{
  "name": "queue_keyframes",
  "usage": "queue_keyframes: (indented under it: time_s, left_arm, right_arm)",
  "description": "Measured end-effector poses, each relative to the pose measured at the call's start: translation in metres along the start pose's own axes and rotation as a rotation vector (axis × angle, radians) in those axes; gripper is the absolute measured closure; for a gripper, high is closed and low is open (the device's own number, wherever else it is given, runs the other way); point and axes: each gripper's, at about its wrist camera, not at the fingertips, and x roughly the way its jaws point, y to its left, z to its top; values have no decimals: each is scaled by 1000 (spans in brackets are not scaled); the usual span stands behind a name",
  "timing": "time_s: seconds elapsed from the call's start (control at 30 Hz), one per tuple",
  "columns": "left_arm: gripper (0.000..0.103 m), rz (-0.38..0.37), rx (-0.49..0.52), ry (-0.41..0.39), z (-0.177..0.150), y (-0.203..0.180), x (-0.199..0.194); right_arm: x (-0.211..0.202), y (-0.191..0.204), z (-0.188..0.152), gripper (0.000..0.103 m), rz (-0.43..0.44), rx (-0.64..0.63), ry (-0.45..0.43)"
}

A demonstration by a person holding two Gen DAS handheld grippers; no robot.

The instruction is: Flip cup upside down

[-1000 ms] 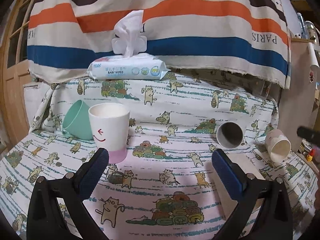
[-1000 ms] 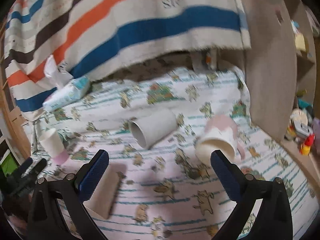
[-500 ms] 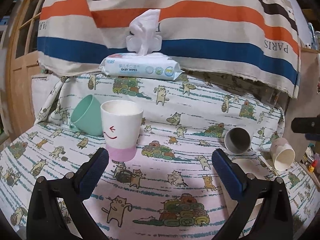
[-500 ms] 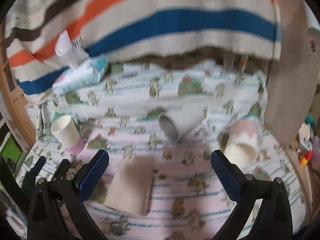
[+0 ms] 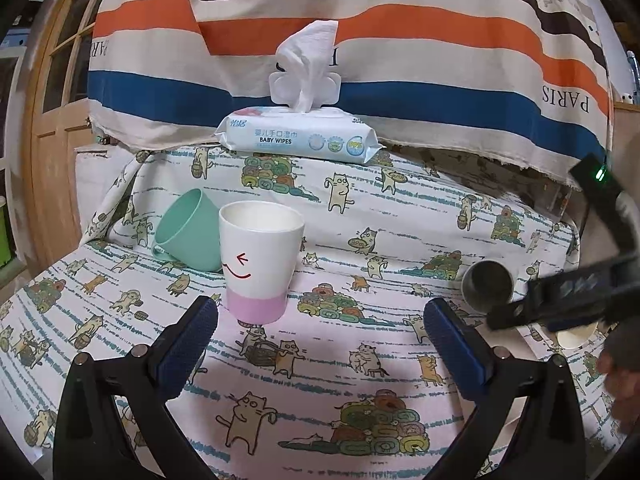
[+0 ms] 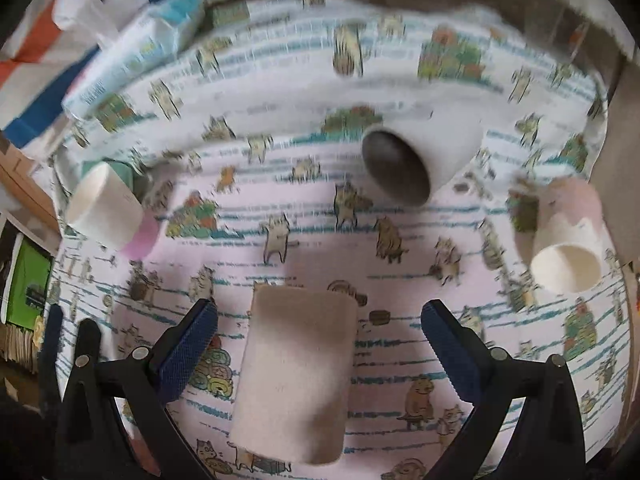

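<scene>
A white cup with a pink base and a red smile (image 5: 258, 264) stands upright on the cat-print cloth; it also shows in the right wrist view (image 6: 108, 212). My left gripper (image 5: 320, 344) is open and empty, just short of it. A mint cup (image 5: 188, 230) lies tilted behind it. A grey cup (image 6: 416, 156) lies on its side, as does a white and pink cup (image 6: 568, 248). A beige cup (image 6: 296, 380) stands mouth down between the fingers of my right gripper (image 6: 320, 344), which is open above it.
A pack of baby wipes (image 5: 298, 138) sits at the back against a striped cloth (image 5: 360, 40). A wooden door frame (image 5: 52, 120) is at the left. The right gripper's body (image 5: 580, 296) crosses the right of the left wrist view.
My left gripper has moved closer to the smiling cup. My right gripper has moved forward and down over the beige cup, which now lies between its fingers.
</scene>
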Motion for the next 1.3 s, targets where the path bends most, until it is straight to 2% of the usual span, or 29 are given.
queue_keyframes:
  time_s: [0.3,0.37,0.57,0.6,0.73,0.83,0.9,0.97,1.07,1.3]
  left_arm:
    - [1,5,-17,-3,0,3,-1]
    - [1,5,-10,-4,0,2,-1]
    - [1,15,2,-6,0,-1,-1]
    - [1,15,-1,-5,0,0,0]
    - [1,13,-11,0,0,2,0]
    - [1,22,-24,-1,1,5,1]
    - [1,20,-28,2,1,6,1]
    - [1,20,-26,2,1,6,1]
    - [1,20,-16,-4,0,5,0]
    - [1,23,-13,-10,0,4,0]
  right_arm:
    - [30,8,11,2,-15,5,69]
    - [37,5,13,12,-4,29,97]
    - [60,3,11,31,36,48,193]
    - [60,3,10,31,38,49,190]
    - [45,0,6,32,63,61,133]
    - [19,4,1,32,62,21,55]
    - [4,6,-1,32,41,-16,5]
    - [-14,11,-4,33,-11,-54,-70]
    - [-30,17,-5,34,-80,-118,-136]
    - [-35,12,-6,34,-82,-137,-154]
